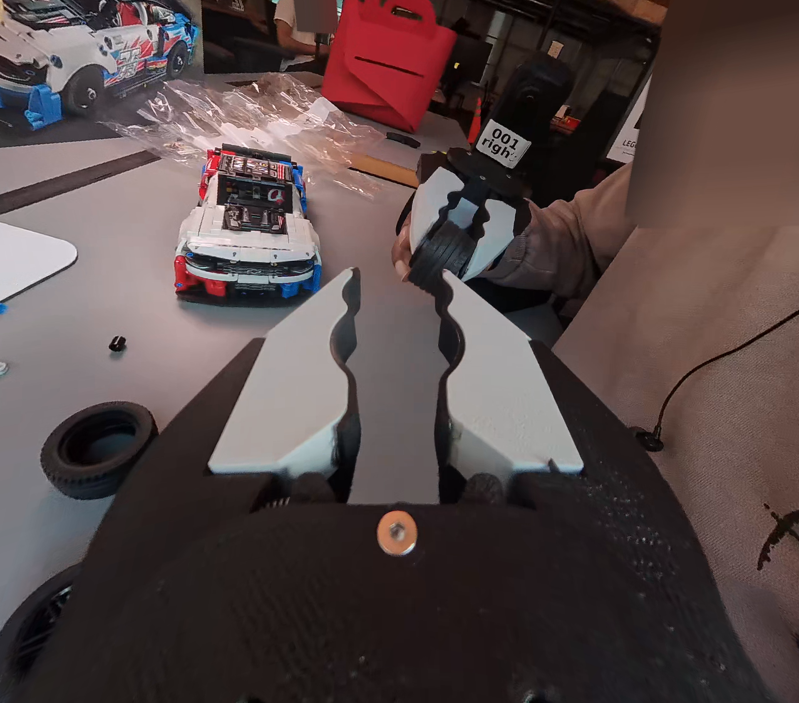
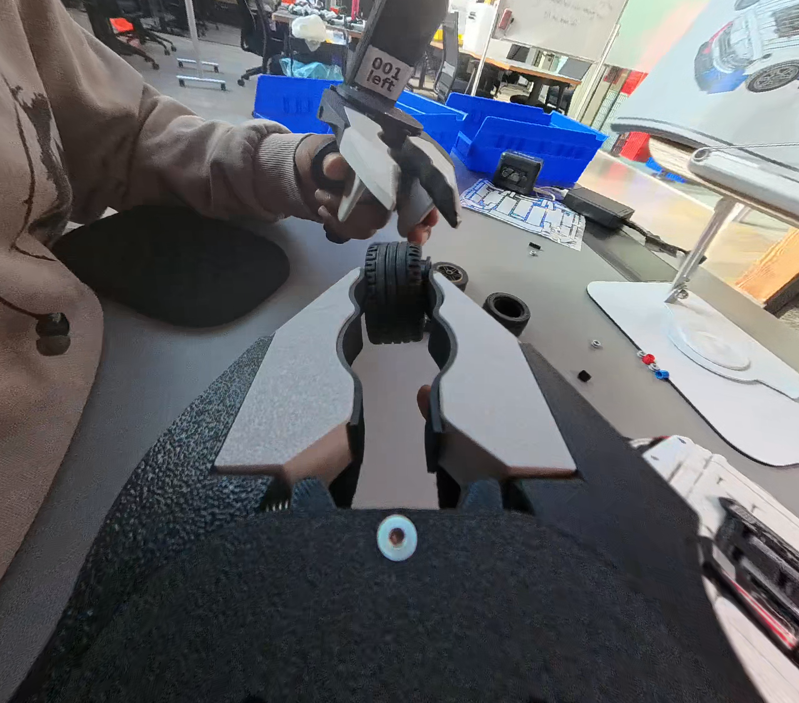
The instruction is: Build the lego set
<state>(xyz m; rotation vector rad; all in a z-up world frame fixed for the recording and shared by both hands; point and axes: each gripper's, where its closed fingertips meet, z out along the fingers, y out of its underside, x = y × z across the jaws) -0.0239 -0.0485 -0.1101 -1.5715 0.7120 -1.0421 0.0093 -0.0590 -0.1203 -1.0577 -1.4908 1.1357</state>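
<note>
- Gripping a black wheel [image 2: 395, 293] between its fingertips, your right gripper [image 2: 395, 280] holds it clear of the grey table [image 2: 173, 371].
- Your left gripper [image 1: 400, 276] hangs spread and empty, tips near that wheel.
- The lego car [image 1: 248, 228] sits on the table, apparently wheelless.
- A loose tyre [image 1: 97, 449] lies beside your left gripper.

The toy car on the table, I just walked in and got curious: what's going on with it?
A person is building it with a handheld gripper in each hand. The right gripper has its jaws shut on a black wheel, held above the table. The left gripper is open and empty, close by. The toy car sits on the table with no wheels visible, and a loose tyre lies nearby.
</note>
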